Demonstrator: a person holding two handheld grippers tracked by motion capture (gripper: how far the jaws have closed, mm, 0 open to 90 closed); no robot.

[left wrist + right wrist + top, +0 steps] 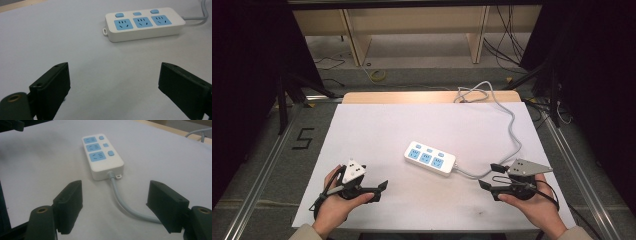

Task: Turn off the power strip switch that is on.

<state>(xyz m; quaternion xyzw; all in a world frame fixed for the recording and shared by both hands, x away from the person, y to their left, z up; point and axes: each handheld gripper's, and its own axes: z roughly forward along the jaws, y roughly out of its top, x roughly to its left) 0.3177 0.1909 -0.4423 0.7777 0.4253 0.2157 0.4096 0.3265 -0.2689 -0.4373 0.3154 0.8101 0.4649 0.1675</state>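
Even, soft overhead light on the white table (362,130) – faint shadows, dark surroundings, slightly blurred close-ups.

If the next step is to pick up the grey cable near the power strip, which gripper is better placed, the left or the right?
Probably the right gripper. Its jaws are open and the cable runs between them, just in front. The left gripper, also open, faces the power strip at its cable-free end.

Tabletop (362,135) covered by a white sheet, bare wood showing along the far edge. White power strip (430,158) with three blue sockets lies near centre; its grey cable (511,131) trails to the far edge.
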